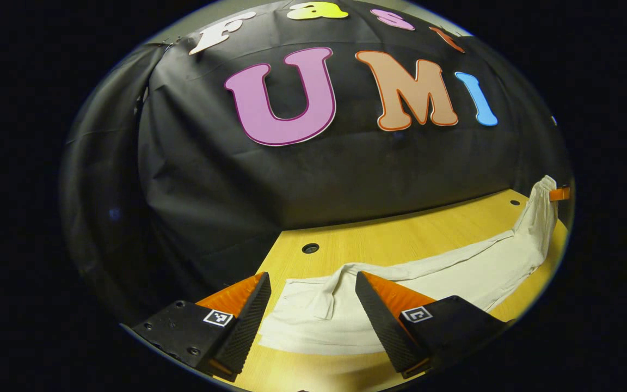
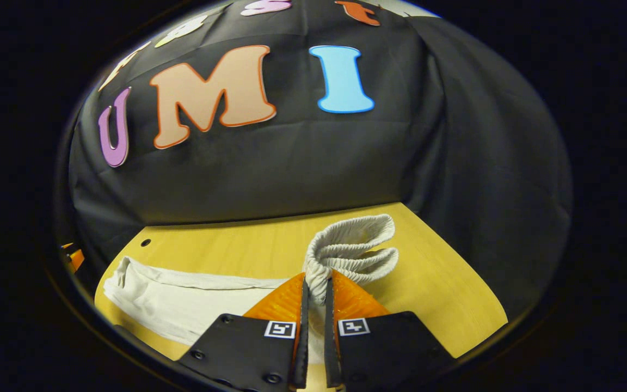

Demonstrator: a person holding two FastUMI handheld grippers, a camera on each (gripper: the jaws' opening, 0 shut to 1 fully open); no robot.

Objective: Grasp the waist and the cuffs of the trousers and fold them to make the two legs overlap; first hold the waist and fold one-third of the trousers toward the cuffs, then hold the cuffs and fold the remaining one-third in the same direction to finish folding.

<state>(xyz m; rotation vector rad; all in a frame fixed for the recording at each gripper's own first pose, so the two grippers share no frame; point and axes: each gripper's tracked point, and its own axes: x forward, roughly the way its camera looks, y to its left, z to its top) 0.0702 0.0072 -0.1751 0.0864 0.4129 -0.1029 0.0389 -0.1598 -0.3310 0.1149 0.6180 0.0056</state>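
Observation:
Cream trousers lie lengthwise on the wooden table, with the legs seemingly one on top of the other. The waist end with a pocket sits flat between the fingers of my left gripper, which is open and straddles it. In the right gripper view, my right gripper is shut on the ribbed cuffs, which bunch up and fan out past its tips. From there the trousers stretch away to the left. The right gripper holds the cuff end raised at the far right.
Black cloth walls close in the table at the back and sides. A small round hole marks the tabletop beyond the waist, and another hole lies near the far corner. The left gripper shows at the left edge.

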